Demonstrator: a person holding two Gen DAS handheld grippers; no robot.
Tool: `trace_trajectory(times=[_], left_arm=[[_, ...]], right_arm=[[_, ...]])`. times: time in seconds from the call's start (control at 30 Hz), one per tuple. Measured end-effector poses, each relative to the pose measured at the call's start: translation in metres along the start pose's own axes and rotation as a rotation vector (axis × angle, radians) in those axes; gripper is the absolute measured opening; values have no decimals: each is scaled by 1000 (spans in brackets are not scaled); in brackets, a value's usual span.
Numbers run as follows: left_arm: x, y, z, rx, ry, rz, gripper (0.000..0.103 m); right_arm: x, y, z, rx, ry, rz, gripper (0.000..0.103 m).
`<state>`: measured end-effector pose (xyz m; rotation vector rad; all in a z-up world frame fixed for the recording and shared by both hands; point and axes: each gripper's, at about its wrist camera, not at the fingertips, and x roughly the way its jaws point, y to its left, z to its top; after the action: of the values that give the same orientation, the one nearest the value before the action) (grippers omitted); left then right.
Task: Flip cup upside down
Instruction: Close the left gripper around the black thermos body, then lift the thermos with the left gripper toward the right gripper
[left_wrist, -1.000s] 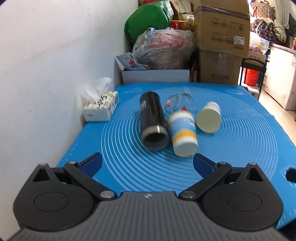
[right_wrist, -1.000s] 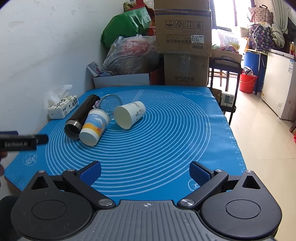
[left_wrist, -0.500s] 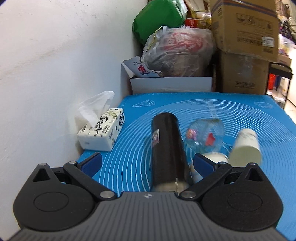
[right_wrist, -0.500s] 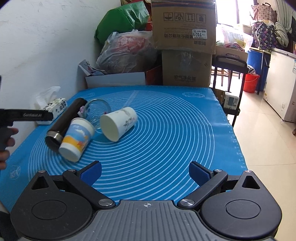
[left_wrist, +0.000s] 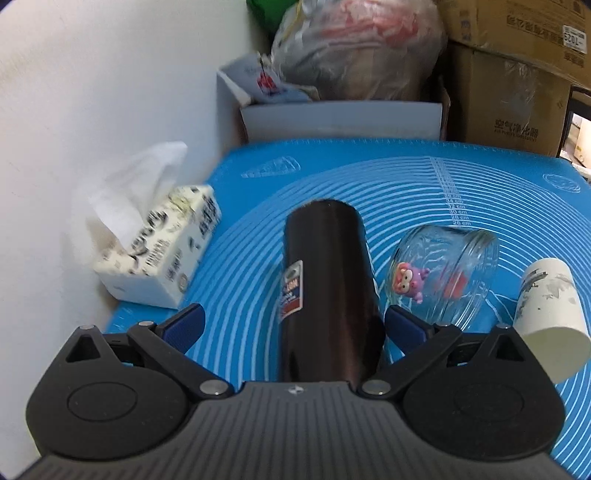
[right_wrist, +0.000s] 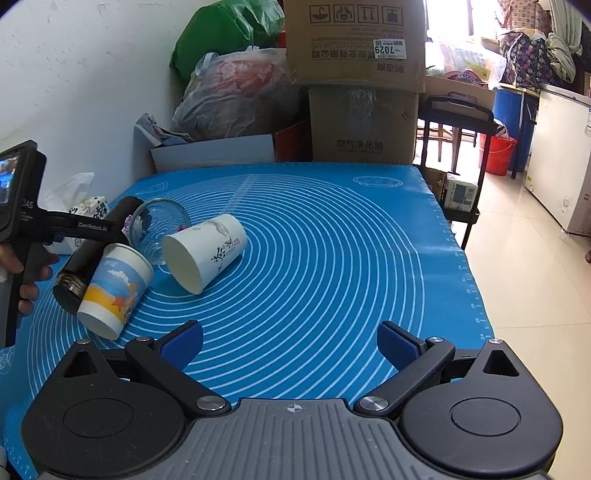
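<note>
A black cylindrical flask (left_wrist: 327, 295) lies on its side on the blue mat, also in the right wrist view (right_wrist: 92, 254). My left gripper (left_wrist: 291, 326) is open with the flask between its jaws; its right finger is close to the flask, and contact is unclear. Beside the flask lie a clear glass cup (left_wrist: 443, 273), a white paper cup (left_wrist: 550, 325) and a blue and yellow paper cup (right_wrist: 116, 291), all on their sides. My right gripper (right_wrist: 291, 343) is open and empty over the mat's near middle. The left gripper's body (right_wrist: 79, 227) shows in the right wrist view.
A tissue box (left_wrist: 162, 254) stands by the white wall on the left. A white box (left_wrist: 340, 120), bags and cardboard boxes (right_wrist: 354, 74) crowd the table's far edge. The blue mat (right_wrist: 332, 258) covers the table; floor drops off at right.
My left gripper has moved forward and down over the black flask, which now lies between its jaws. The right gripper moved slightly closer to the cups.
</note>
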<state>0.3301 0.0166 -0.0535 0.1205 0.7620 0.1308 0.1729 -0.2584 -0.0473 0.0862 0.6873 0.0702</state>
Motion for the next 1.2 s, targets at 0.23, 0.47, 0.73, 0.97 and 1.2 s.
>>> trace_trajectory(times=[0.23,0.47,0.73,0.97,1.2], left_arm=[[3,-6,3,16,39,-82,66],[3,-2,2,-13,43,-89,65],[-15,11,-3,-53,14,-92,65],[-46,18,-7,-51,-27,-101,65],[-70,24,-17,-71,-36,-103,65]], right_arm=[[16,4,9,-23,3,8,100],[20,8,13,-19,-1,14,100],[15,10,11,-19,-2,10,100],[0,14,7,-29,-20,13,100],[-20,18,0,-28,-29,16,100]])
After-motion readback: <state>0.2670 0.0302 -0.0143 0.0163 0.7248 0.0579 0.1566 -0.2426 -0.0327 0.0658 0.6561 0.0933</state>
